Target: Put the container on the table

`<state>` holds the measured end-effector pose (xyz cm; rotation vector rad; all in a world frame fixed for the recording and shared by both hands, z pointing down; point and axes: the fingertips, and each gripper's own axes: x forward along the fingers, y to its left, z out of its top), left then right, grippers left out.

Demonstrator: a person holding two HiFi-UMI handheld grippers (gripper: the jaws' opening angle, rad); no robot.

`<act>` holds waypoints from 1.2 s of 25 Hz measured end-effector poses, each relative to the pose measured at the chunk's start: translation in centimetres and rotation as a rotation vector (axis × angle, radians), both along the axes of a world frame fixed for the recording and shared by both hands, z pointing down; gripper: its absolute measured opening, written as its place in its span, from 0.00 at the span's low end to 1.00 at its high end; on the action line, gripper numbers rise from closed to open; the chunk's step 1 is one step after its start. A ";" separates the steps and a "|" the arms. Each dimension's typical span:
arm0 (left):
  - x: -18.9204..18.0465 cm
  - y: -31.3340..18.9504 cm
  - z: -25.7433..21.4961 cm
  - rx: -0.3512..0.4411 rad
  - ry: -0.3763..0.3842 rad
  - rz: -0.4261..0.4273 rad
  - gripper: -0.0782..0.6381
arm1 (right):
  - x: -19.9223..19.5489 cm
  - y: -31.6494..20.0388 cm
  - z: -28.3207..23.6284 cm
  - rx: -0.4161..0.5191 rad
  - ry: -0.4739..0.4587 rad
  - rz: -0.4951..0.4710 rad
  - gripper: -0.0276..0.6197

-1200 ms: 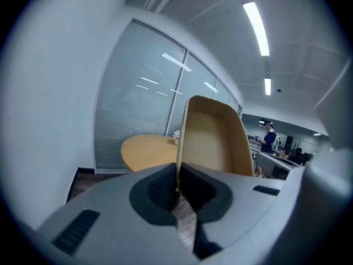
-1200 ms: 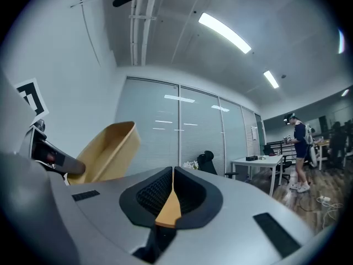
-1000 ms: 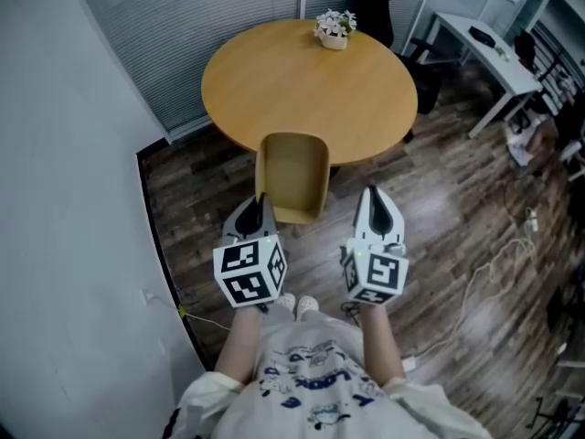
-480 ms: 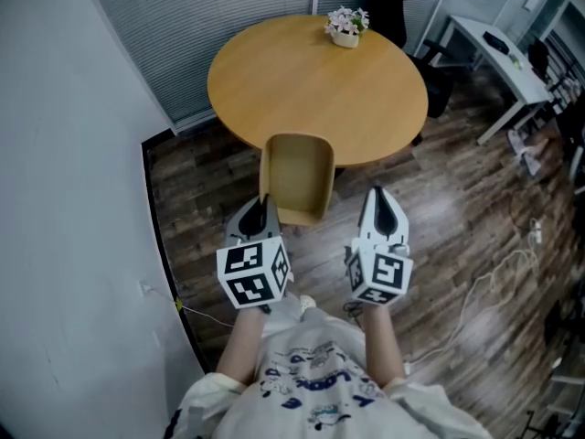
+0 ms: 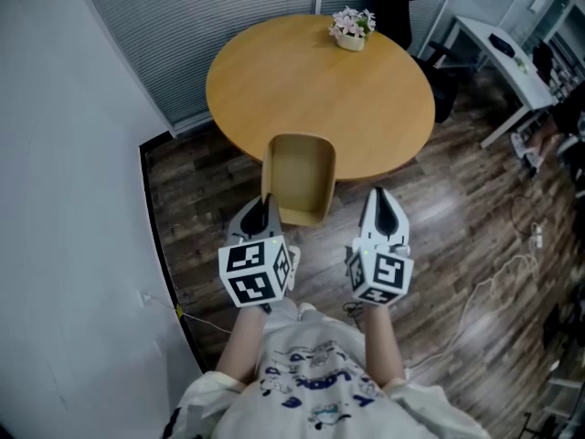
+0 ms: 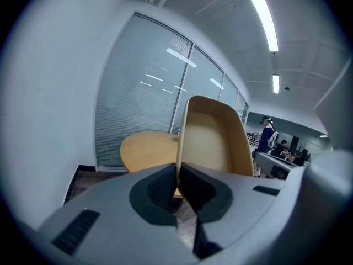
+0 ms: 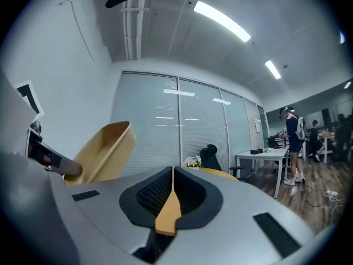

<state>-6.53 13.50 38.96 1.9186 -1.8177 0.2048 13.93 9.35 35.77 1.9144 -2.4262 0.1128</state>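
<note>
A tan open-topped container [image 5: 298, 174] hangs in the air over the near edge of the round wooden table [image 5: 274, 76]. My left gripper [image 5: 266, 207] is shut on the container's near left wall. In the left gripper view the wall's thin edge [image 6: 178, 148] runs down between the closed jaws of that gripper [image 6: 177, 173], and the container [image 6: 212, 139] rises in front. My right gripper [image 5: 381, 198] hangs beside it, to the right, shut with nothing in it. The right gripper view shows the container [image 7: 103, 149] off to the left of the right gripper [image 7: 172, 173].
A small pot of flowers [image 5: 351, 27] stands at the table's far edge. A grey wall [image 5: 64, 199] runs along the left. A black chair [image 5: 393, 7] and a white desk [image 5: 498, 58] stand at the right. Cables [image 5: 512, 254] lie on the wood floor. People [image 7: 292, 142] stand far off.
Both grippers and the container have drifted slightly forward toward the table. The left grip on the container is unchanged.
</note>
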 end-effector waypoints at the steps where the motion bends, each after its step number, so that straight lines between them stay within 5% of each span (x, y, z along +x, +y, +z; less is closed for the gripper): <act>1: -0.2 -0.9 0.0 0.000 0.000 0.005 0.13 | 0.0 -0.8 0.2 0.000 0.005 0.007 0.06; 30: -5.6 -23.3 1.1 -0.028 0.016 0.093 0.13 | -5.3 -21.4 1.2 -0.031 0.028 0.082 0.06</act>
